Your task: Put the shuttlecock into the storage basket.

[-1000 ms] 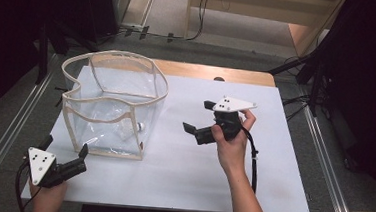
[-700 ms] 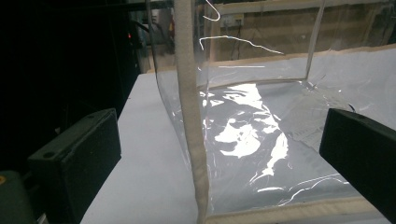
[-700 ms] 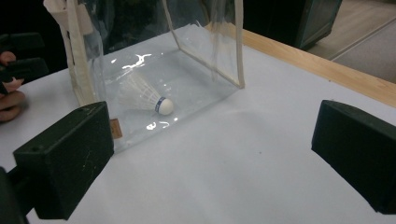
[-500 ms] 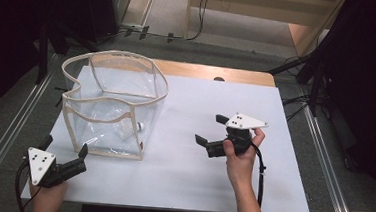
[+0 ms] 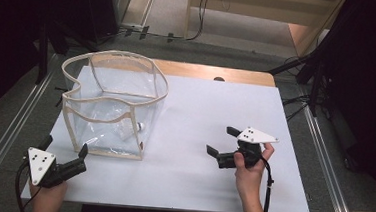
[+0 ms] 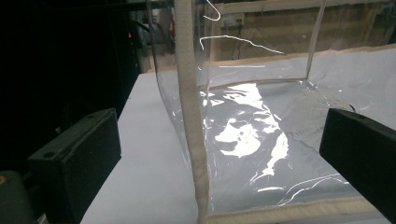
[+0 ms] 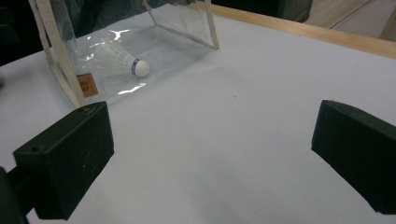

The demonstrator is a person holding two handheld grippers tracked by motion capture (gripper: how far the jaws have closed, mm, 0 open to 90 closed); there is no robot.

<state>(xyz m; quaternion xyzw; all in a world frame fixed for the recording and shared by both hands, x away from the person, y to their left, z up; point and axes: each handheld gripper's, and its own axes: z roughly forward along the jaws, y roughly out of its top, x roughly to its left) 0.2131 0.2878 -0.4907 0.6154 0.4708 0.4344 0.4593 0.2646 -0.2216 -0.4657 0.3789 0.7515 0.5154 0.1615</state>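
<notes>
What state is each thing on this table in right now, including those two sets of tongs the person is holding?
Clear bag: standing upright, top open, touched by neither tongs.
Shuttlecock: lying on its side inside the bag.
Left tongs: open, holding nothing, near the bag's corner.
Right tongs: open, holding nothing, over bare table.

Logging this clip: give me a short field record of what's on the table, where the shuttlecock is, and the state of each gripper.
surface: white table
container: clear plastic bag with cream trim, standing open at the table's left
contents: white shuttlecock lying on its side on the bag's floor
left gripper: open, holding nothing, at the table's near left corner, aimed at the bag's corner seam
right gripper: open, holding nothing, above bare table right of the bag, pointing toward it
contact: neither gripper touches the bag
</notes>
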